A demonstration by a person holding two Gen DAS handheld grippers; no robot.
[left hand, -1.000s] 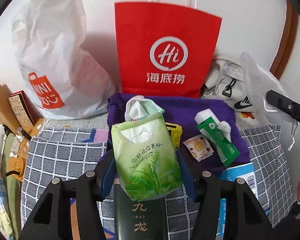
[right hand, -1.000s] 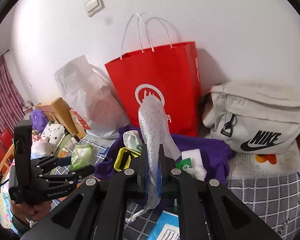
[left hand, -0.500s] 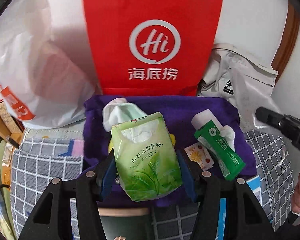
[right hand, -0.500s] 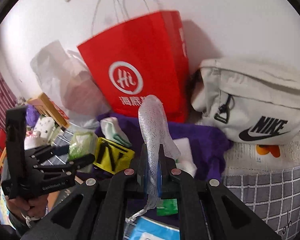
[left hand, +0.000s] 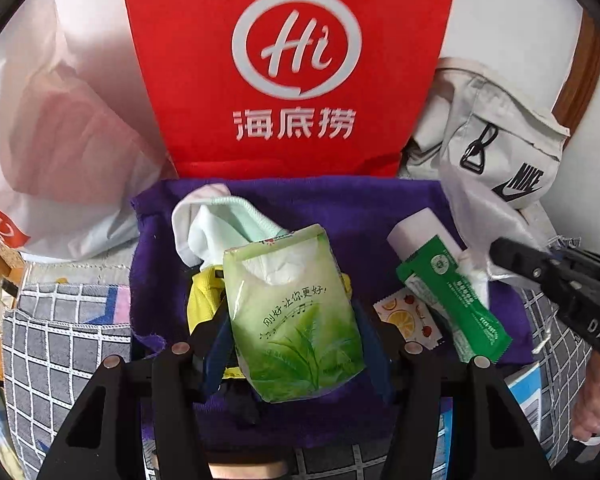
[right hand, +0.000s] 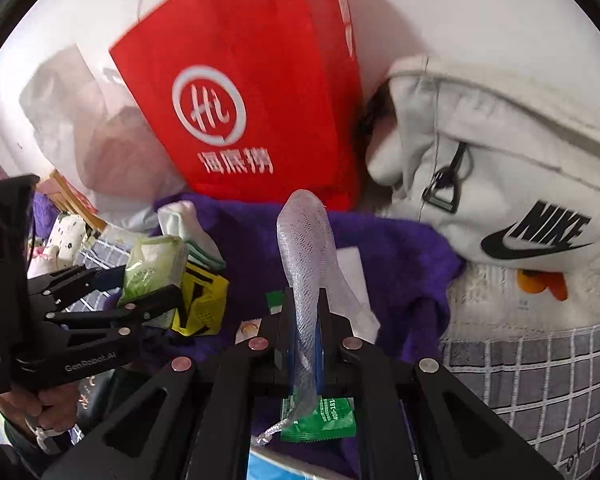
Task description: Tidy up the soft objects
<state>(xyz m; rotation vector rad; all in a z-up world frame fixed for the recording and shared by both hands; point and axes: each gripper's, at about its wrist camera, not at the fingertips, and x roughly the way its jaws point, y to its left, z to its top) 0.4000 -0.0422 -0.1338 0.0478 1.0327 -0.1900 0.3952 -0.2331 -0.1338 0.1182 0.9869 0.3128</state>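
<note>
Here the left gripper (left hand: 294, 344) clamps a soft green tissue pack (left hand: 292, 316) upright, its long axis running away along the fingers, above the purple cloth (left hand: 360, 208) just ahead. To its right, the right gripper (right hand: 304, 334) pinches a white mesh sleeve (right hand: 306, 240), equally near.

Left wrist view: close and low over the purple cloth (left hand: 380, 208), facing straight at the red paper bag (left hand: 288, 68) filling upper centre, white Nike bag (left hand: 496, 152) at right edge. Right wrist view: same closeness but from further right and rolled, red paper bag (right hand: 240, 92) tilted in upper left, white Nike bag (right hand: 500, 160) large at right. Shared: both bags, purple cloth (right hand: 396, 248), plus each gripper caught in the other's frame edge.
</note>
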